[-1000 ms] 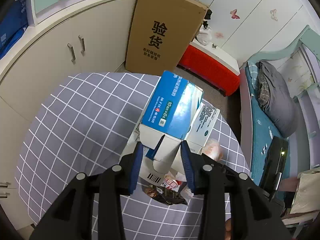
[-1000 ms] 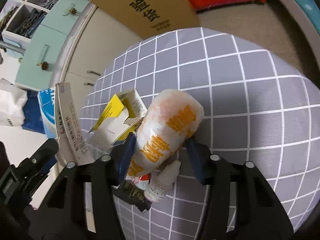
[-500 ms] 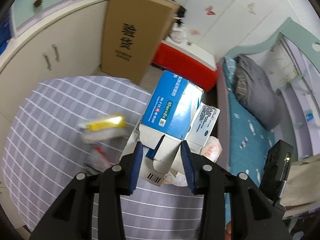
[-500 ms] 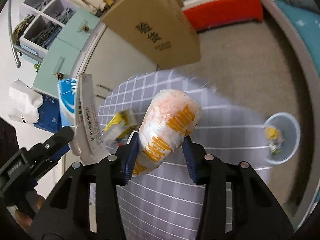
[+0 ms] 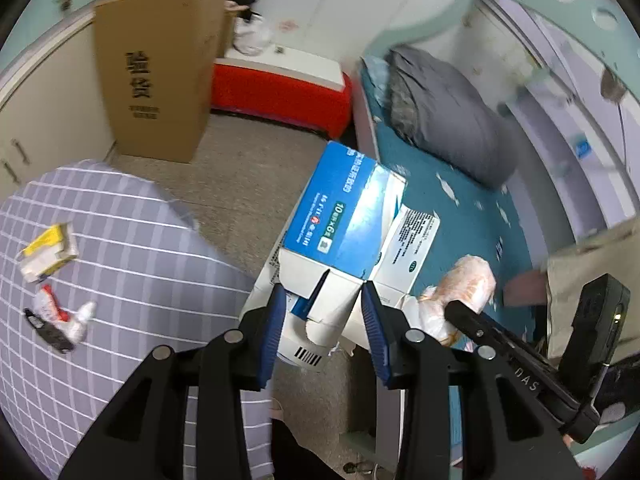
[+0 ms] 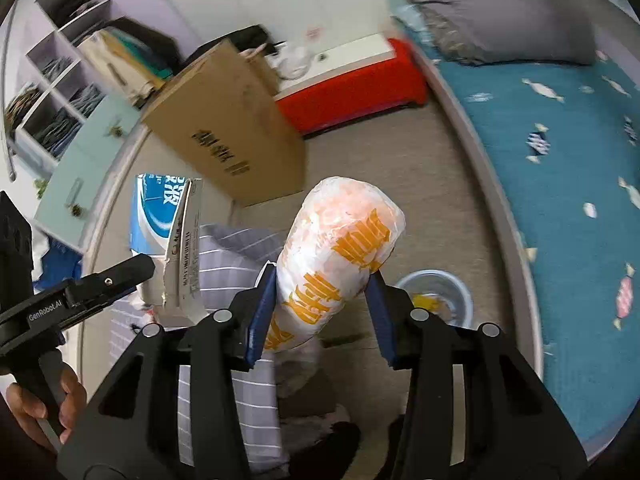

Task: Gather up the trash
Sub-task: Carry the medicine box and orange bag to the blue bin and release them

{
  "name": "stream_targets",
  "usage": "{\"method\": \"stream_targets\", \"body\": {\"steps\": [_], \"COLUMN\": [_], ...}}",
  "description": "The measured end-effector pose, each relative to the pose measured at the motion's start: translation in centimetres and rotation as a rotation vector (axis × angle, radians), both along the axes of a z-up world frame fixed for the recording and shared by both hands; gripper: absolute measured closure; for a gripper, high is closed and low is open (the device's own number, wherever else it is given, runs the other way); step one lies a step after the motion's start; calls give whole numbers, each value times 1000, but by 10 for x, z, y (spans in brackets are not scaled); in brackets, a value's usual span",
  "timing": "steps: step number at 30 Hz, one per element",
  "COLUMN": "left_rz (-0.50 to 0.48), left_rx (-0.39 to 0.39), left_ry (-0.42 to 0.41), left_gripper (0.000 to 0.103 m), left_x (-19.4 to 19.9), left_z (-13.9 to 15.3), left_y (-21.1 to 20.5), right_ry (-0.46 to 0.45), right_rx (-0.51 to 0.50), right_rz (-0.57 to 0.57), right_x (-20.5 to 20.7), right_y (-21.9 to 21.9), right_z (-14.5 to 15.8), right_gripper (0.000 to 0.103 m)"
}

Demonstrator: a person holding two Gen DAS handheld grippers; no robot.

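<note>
Off the edge of the desk, over the floor between it and the bed, both loads are in the air and the task looks to be in its carrying stage: two pieces of trash are picked up but not yet dropped, and the pale bin on the floor already holds something yellow. The biggest piece is the blue-and-white carton, torn open at its near end with flaps hanging loose; the left hand-held gripper is clamped on one of those white end flaps, so the carton juts forward and upward from the jaws. Next in size is the orange-printed plastic bag, puffy and crinkled, bulging well beyond the pads; the right hand-held gripper squeezes its lower part from both sides, and the bin sits just beyond and below it. Still left on the checked cloth are smaller bits, well apart from both hands: a yellow-and-white opened box, and near it a red-and-white wrapper, a small white bottle and a dark flat wrapper, so at least one more trip seems needed.
</note>
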State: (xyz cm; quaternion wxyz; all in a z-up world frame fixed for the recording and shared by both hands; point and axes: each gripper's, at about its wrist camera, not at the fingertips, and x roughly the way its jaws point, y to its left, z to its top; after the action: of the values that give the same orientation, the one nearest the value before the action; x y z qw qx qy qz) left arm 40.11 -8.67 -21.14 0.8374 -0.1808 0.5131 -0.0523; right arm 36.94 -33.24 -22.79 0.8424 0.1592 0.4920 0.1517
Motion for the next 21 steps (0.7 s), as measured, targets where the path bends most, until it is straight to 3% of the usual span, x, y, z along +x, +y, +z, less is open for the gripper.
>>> {"method": "stream_targets", "body": {"steps": [8,10,12,21], "left_rz": [-84,-92,-98,-128], "left_rx": [37,46,50,69], "left_ry": [30,36,41,66], "left_gripper": [65,65,65,65], "left_x": [11,13,15,22], "left_z": [-8,-9,-10,-18], "left_y": [-59,-65,-68,-85], "right_ry": [-8,-13,-17,22], "right_rx": [-24,-18,-12,9], "right_rz": [-53,-59,-65,-91], "right_x": [0,3,6,9], "right_y": [-52,-59,-65,-81], "right_z": [-7,-9,-14,-24], "right_gripper": [58,53,37,36]}}
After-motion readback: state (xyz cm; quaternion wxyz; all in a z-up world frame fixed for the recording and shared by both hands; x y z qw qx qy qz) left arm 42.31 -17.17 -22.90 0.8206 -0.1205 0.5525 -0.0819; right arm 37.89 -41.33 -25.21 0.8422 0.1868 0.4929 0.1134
